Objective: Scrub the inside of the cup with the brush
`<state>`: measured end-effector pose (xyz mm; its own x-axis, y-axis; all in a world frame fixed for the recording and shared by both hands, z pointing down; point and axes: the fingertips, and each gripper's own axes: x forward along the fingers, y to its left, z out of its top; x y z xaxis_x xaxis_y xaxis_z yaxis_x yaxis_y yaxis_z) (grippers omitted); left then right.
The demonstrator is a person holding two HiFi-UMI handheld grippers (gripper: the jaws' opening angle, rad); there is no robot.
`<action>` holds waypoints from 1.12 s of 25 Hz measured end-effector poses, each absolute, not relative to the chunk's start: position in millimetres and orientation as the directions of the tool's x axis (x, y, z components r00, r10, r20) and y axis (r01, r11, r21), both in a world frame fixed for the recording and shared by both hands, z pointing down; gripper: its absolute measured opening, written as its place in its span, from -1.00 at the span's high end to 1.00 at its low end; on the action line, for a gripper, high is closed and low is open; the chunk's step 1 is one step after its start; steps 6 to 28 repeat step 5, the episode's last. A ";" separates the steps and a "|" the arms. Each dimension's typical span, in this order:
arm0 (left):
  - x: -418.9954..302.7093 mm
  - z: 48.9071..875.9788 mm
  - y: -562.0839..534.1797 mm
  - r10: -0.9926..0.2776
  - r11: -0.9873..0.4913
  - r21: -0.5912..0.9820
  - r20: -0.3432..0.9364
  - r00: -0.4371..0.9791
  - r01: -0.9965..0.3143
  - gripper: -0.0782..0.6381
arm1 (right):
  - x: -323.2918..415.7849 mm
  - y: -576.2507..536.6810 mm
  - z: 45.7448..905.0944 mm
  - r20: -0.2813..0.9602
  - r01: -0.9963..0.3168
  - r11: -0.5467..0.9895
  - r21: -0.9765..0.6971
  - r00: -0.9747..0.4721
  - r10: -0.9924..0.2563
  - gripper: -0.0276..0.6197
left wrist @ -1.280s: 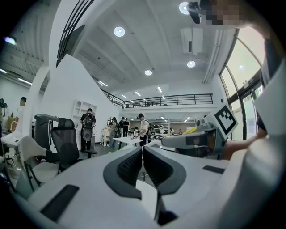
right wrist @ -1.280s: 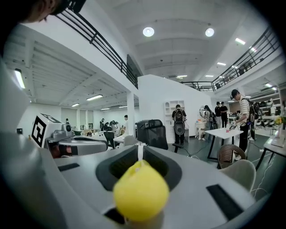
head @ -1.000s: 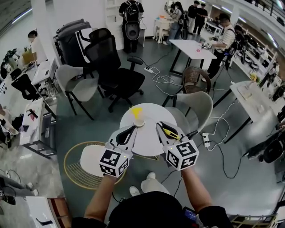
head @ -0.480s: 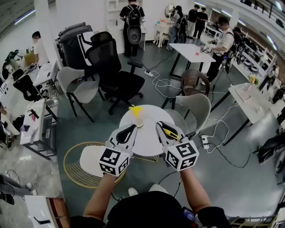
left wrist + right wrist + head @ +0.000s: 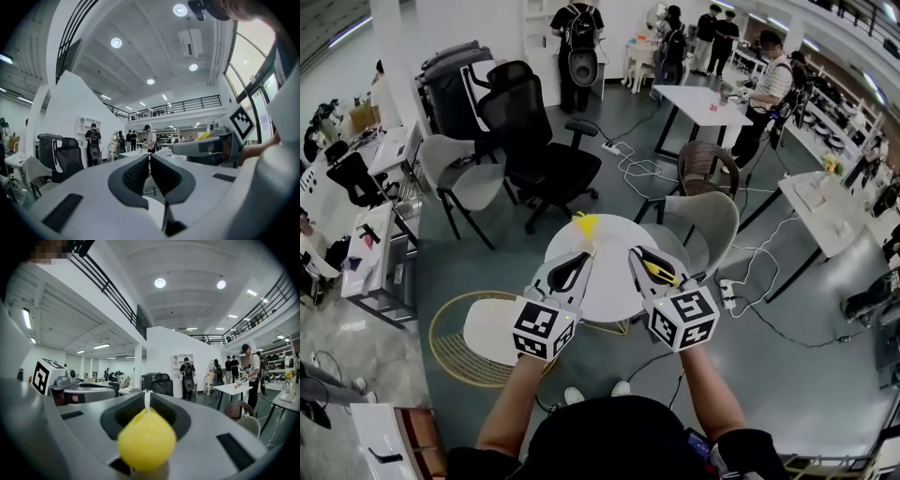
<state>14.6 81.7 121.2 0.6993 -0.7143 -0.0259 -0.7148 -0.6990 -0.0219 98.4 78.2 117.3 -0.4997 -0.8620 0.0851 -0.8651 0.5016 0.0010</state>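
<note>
Over the round white table [image 5: 614,286], my left gripper [image 5: 580,259] is shut with nothing between its jaws [image 5: 150,161]. My right gripper [image 5: 637,256] is shut on the brush [image 5: 659,275]. In the right gripper view its thick yellow handle end [image 5: 146,439] fills the foreground and a thin white stem runs between the jaws [image 5: 146,397]. A small yellow-topped object [image 5: 586,225] stands at the table's far edge, just beyond the left gripper's tip. I cannot make out the cup clearly. Both grippers are held level, side by side.
A grey chair [image 5: 708,220] stands behind the table at the right, and a gold-wire stool [image 5: 483,333] at its left. A black office chair [image 5: 534,150] and more desks lie further back. Cables [image 5: 759,281] run over the floor. Several people stand in the distance.
Both grippers have lifted a little together and still point over the table. The pale cup seen before by the left tip is now hidden. The brush stays gripped.
</note>
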 end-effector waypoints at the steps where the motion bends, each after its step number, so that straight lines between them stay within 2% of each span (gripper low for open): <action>1: 14.9 120.6 81.8 -0.716 -0.698 -0.026 -0.025 0.698 -0.716 0.72 | 99.1 79.0 116.3 0.084 -0.864 0.503 0.002 -0.501 -0.861 0.77; 28: 21.2 117.9 78.7 -0.710 -0.703 -0.027 -0.026 0.703 -0.711 0.72 | 107.3 79.9 113.6 0.076 -0.864 0.503 0.007 -0.501 -0.862 0.77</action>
